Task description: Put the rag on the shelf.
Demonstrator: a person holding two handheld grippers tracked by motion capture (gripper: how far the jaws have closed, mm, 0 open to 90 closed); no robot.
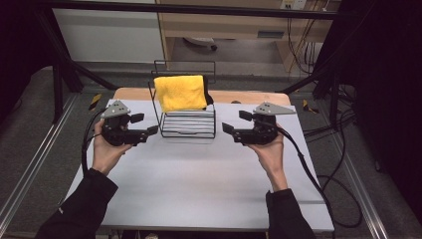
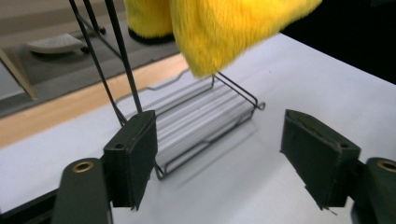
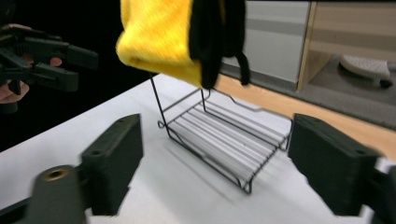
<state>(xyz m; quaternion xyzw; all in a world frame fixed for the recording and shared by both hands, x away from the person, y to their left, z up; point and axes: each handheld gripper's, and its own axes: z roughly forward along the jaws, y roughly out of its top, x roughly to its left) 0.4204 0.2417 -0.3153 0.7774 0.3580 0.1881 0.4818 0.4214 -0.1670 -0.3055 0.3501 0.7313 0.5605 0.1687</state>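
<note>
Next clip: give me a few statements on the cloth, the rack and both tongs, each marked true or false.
1. A yellow cloth hangs over the top of the wire rack. True.
2. The left tongs are clamped on the cloth. False: their jaws stand open with nothing between them, beside the rack.
3. The right tongs are open and hold nothing. True.
4. The rack lies tipped on its side. False: it stands upright on the white table.
5. Both tongs point inward at the rack, one on each side. True.
</note>
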